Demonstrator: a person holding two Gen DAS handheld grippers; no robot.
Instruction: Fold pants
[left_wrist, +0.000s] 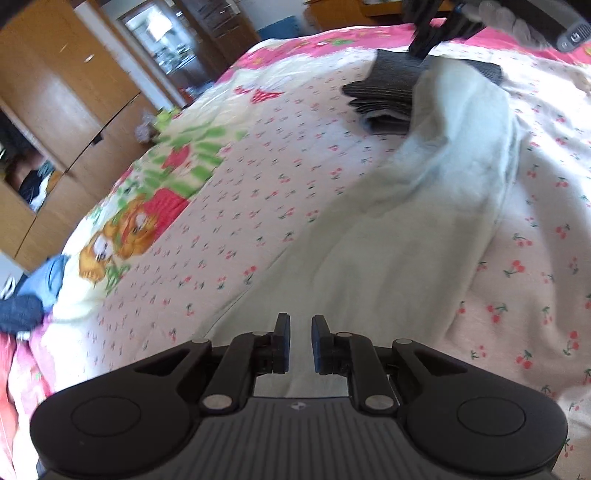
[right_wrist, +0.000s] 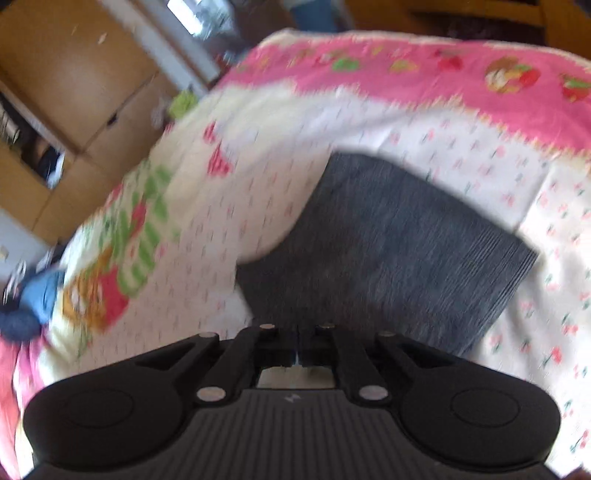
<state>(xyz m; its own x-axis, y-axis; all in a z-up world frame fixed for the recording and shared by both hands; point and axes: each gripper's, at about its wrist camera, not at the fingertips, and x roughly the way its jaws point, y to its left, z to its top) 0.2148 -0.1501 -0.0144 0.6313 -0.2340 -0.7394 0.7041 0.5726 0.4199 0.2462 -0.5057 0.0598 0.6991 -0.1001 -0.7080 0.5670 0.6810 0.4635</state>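
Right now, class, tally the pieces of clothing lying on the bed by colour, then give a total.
White or pale: 1, the long white garment draped across the bedspread.
Dark grey: 1, the folded grey garment, partly under the white one's far end.
Blue or navy: a blurred blue heap at the bed's edge, number unclear, not counted.
Total: 2

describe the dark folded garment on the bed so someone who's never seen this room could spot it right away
Start at the bed with its cherry-print sheet and pink border. Toward that pink edge lies the folded grey garment, a flat stack of ribbed layers. It is the only dark piece on the sheet; the pale pants draped over one side are loose and unfolded.
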